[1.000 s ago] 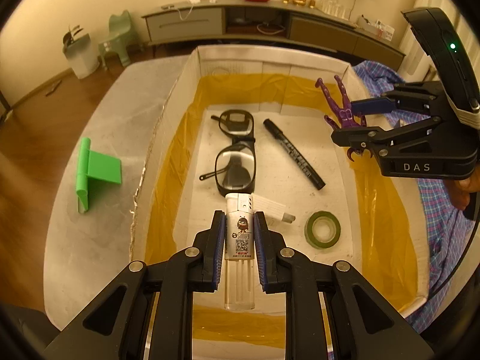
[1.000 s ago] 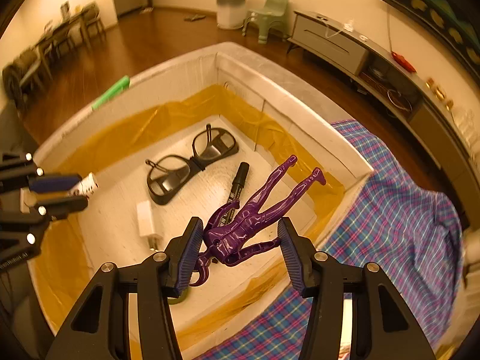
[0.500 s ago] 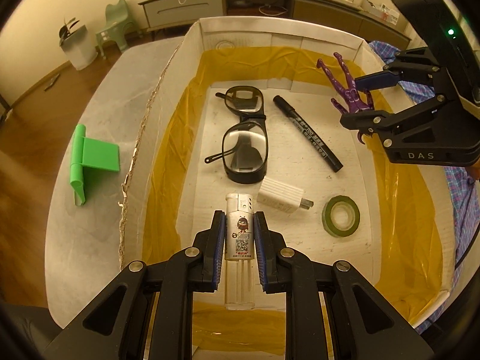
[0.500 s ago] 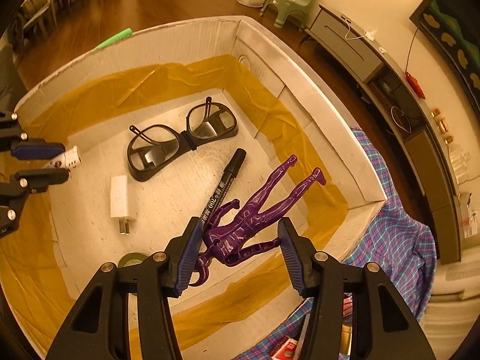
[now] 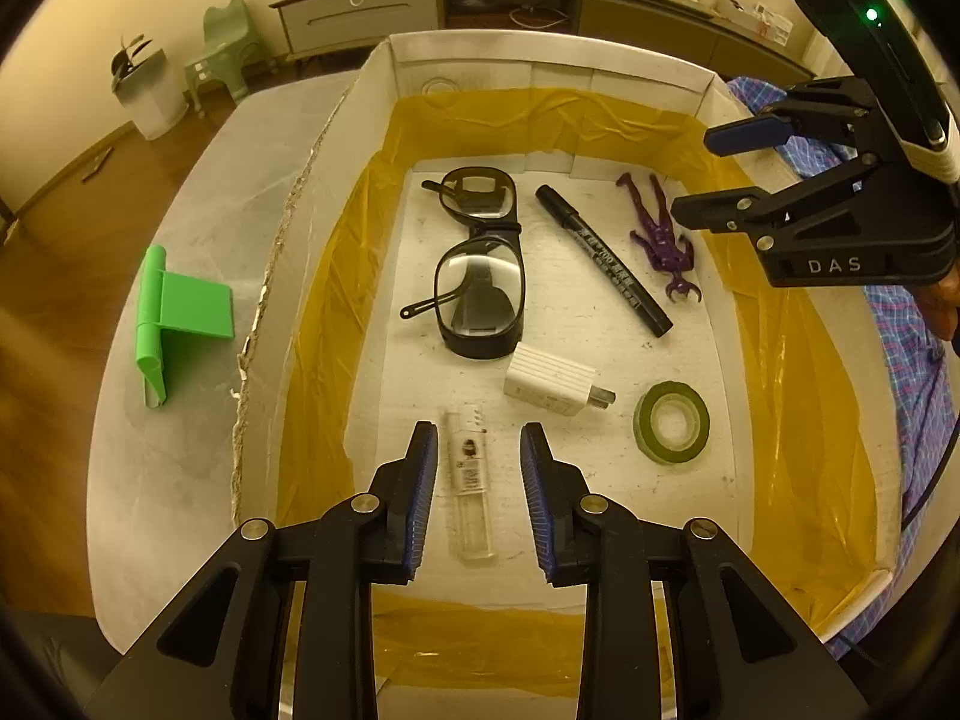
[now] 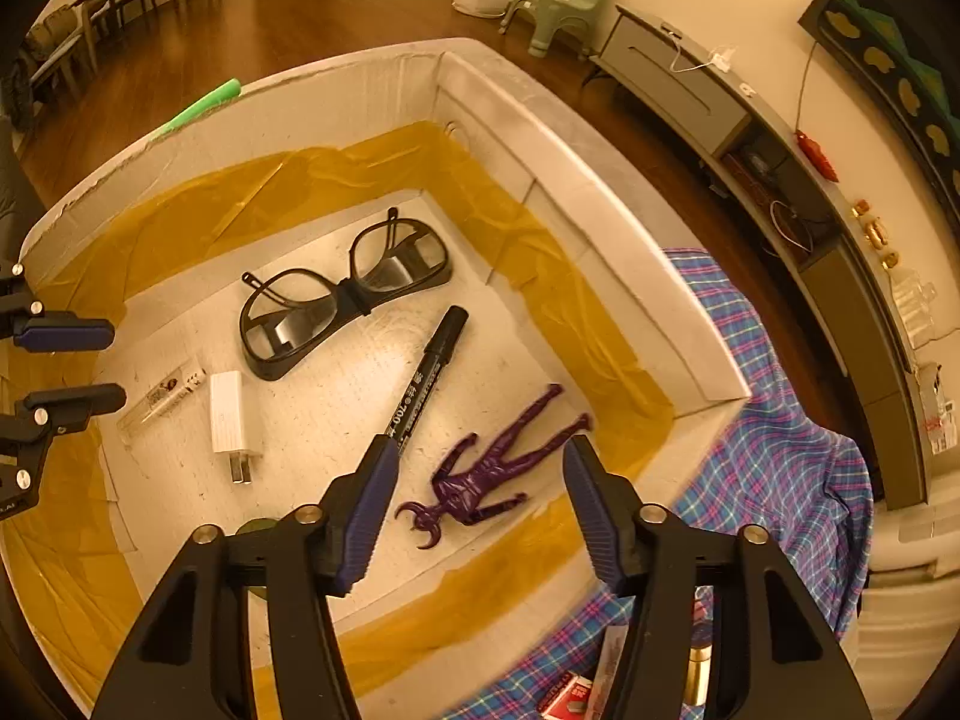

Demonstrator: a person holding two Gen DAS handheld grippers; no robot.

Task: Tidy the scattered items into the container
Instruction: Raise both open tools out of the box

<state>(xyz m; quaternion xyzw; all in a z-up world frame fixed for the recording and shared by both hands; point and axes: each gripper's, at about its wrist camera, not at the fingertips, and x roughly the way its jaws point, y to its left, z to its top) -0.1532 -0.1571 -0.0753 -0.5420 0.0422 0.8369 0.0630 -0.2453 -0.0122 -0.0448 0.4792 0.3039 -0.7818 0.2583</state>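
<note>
At the bottom of each view the left gripper and right gripper hang with jaws spread over the white box, the lighter and purple figure lying free on its floor, with glasses toward the upper centre.

In the right wrist view the roll of green tape hides almost wholly behind the right tongs, only a sliver peeking above the arm. The green stand shows just its top edge beyond the box wall. At the bottom edge a small red packet is cut off, its print unreadable. The left tongs are clipped by the left edge.
</note>
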